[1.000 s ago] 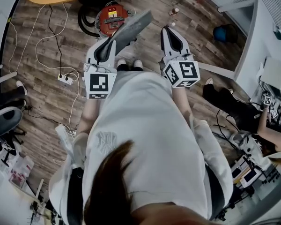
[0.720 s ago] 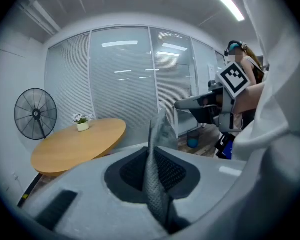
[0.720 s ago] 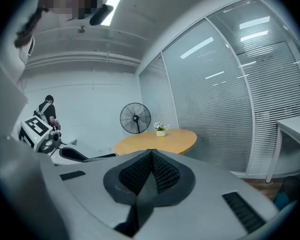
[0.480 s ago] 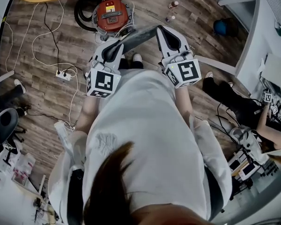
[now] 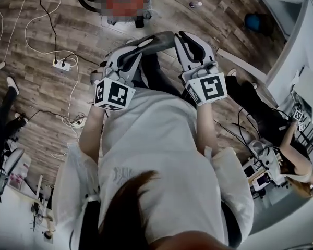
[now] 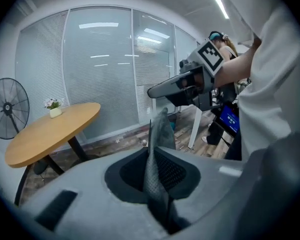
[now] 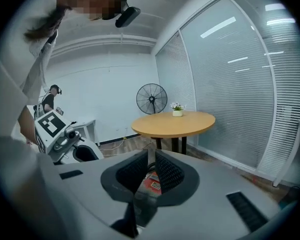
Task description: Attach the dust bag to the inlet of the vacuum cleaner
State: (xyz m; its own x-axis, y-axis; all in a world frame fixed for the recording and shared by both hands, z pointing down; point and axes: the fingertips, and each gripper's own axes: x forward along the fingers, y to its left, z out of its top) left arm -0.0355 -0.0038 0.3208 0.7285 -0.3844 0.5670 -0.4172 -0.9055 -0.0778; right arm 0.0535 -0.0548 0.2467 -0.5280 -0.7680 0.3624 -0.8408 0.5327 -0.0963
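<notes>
Dust bag [image 5: 155,39], a limp grey cloth strip, hangs in front of the person at the upper middle of the head view, stretched between the two grippers. The left gripper [image 5: 130,53] is clamped on its left end: in the left gripper view the jaws press narrowly together on the mesh fabric [image 6: 157,149], which stands up out of the left gripper [image 6: 157,169]. The right gripper [image 5: 185,39] sits just right of it, with the bag's other end reaching its tips. Its jaws have just been opening. In the right gripper view the right gripper [image 7: 149,171] shows a narrow slit between the pads, and I cannot tell whether the bag's edge lies in that slit.

Below and beyond, on the wooden floor [image 5: 41,87], the red vacuum cleaner [image 5: 126,1] stands at the top of the head view, well apart from the bag. A power strip [image 5: 61,64] lies to the left. Farther off, a round table [image 7: 172,123] and a fan [image 7: 151,99] stand by the wall.
</notes>
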